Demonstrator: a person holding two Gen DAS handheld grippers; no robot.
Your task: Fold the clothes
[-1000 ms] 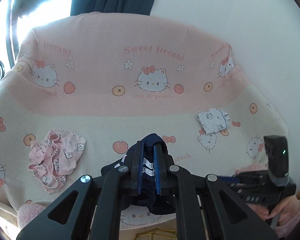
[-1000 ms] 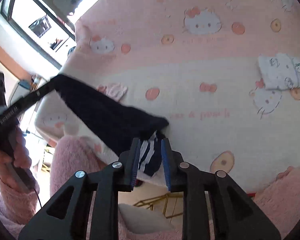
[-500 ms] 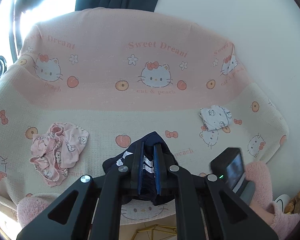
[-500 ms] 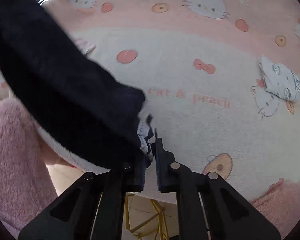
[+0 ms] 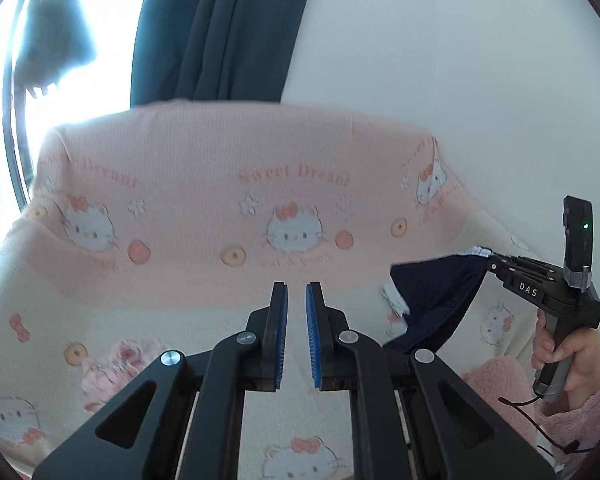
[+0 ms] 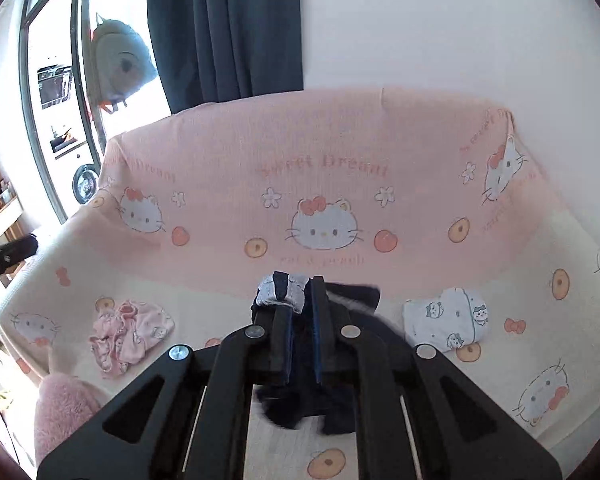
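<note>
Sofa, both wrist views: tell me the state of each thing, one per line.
Left gripper, jaws slightly apart, nothing between them.
Right gripper, shut on the navy garment.
Navy garment, unfolded, hanging from the right gripper.
Pink garment, crumpled on the seat.
White garment, folded on the seat.

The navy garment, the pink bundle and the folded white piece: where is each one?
navy garment (image 5: 440, 300): left wrist view, middle of the hanging cloth.
pink bundle (image 6: 130, 330): right wrist view, centre of the crumpled heap.
folded white piece (image 6: 446, 318): right wrist view, middle of its top face.
</note>
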